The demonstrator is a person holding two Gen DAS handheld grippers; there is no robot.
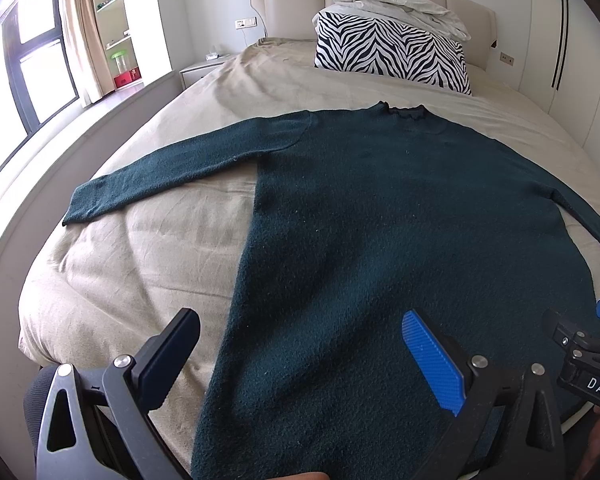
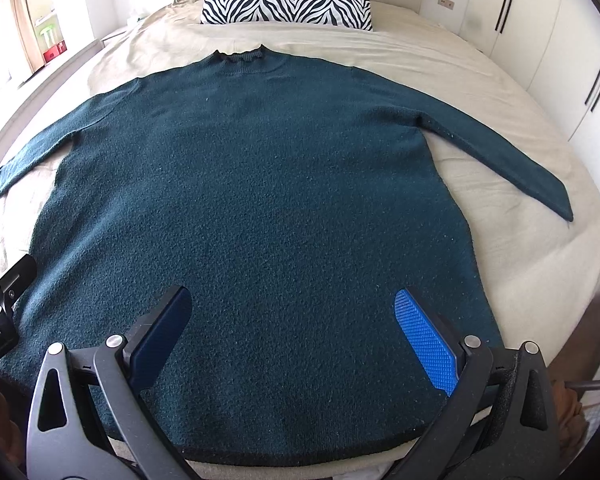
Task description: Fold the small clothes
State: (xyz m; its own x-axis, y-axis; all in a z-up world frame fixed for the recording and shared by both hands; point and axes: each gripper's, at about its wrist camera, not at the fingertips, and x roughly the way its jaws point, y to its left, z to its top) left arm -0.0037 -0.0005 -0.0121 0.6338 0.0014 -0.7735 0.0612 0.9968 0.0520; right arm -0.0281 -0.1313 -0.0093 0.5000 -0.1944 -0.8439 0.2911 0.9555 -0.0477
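Fingers [image 2: 426,336] spread wide, dark teal sweater [image 2: 252,200] flat, sleeves outstretched

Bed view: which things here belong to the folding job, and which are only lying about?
Belong to the job:
- dark green sweater, spread flat, sleeves out
- left gripper, open, above its hem
- right gripper, open, above its hem

Only lying about:
- zebra pillow
- folded white duvet
- beige bedsheet, merely the work surface
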